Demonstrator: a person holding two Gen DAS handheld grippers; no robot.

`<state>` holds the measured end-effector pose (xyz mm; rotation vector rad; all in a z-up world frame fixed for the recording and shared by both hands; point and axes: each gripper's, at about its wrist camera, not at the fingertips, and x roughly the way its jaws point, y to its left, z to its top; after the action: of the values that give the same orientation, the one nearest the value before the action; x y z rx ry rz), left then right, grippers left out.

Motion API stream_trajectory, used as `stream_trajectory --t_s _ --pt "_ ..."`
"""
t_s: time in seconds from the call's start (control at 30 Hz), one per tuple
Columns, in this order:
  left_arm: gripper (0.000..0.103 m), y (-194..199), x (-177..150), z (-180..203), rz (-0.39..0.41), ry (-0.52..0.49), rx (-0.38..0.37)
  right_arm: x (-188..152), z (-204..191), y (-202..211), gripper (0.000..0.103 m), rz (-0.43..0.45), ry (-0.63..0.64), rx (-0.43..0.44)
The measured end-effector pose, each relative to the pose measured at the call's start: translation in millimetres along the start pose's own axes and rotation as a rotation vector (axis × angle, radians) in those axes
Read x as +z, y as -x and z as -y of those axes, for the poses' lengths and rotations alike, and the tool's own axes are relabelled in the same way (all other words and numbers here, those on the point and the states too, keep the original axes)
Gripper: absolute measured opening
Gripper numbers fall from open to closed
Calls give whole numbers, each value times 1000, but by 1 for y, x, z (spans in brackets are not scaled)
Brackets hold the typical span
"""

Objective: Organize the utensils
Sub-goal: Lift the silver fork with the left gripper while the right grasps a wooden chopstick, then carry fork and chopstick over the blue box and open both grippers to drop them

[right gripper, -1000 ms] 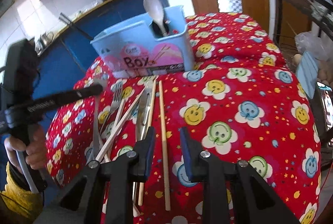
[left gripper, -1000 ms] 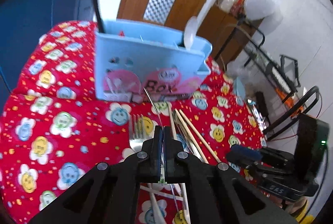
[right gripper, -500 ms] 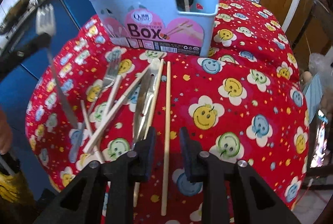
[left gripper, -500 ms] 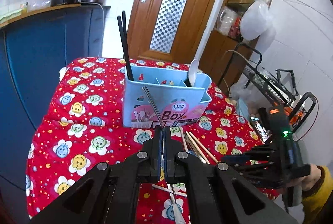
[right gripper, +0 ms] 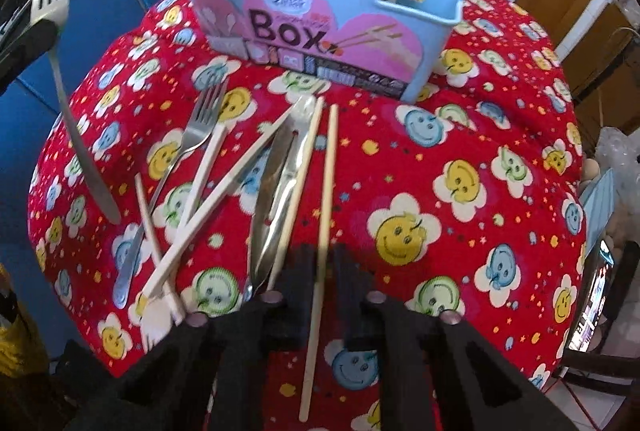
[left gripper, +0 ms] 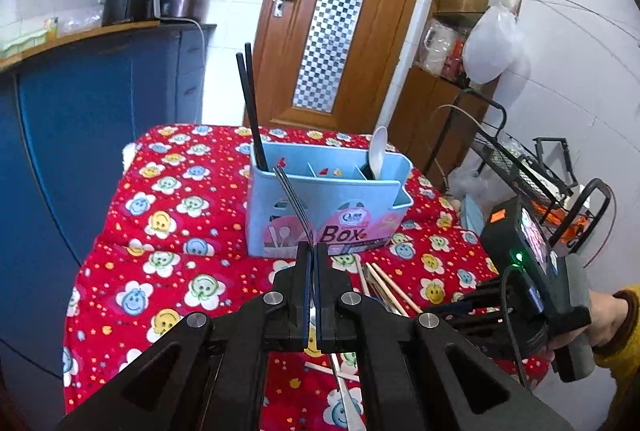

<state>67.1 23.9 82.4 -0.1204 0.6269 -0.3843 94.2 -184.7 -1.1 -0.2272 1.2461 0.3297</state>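
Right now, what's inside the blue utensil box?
The blue utensil box holds two black chopsticks in its left end compartment and a white spoon in the right one. The middle compartments look empty from above, but their bottoms are hidden by the front wall.

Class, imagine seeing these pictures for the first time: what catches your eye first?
The blue utensil box stands at the back of the red smiley-face tablecloth, with loose forks and chopsticks scattered before it. The left tool holds a fork aloft; the right tool pinches one wooden chopstick.
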Motion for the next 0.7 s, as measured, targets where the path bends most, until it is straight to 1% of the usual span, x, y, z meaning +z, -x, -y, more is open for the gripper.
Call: stream_trajectory --t_s 0.1,0.2,0.3,0.33,0.37,0.43,0.57,0.7 --pt "1 3 2 1 12 1 11 -4 -1 1 6 42 -3 -1" --pt "1 6 5 3 21 6 10 -11 6 4 6 93 -49 33" --pt "1 10 8 5 33 3 6 -22 7 11 6 192 -72 8" --pt "1 11 9 6 38 -3 4 -26 6 13 6 226 -82 21" --pt "1 12 10 7 41 -8 4 -29 7 15 6 240 -93 34" --pt "1 16 14 11 55 -18 5 -37 11 23 6 292 -142 87" --pt "1 23 22 18 89 -31 1 -46 17 38 6 397 -192 140" --pt "1 28 34 21 115 -38 13 -53 17 52 6 500 -207 155"
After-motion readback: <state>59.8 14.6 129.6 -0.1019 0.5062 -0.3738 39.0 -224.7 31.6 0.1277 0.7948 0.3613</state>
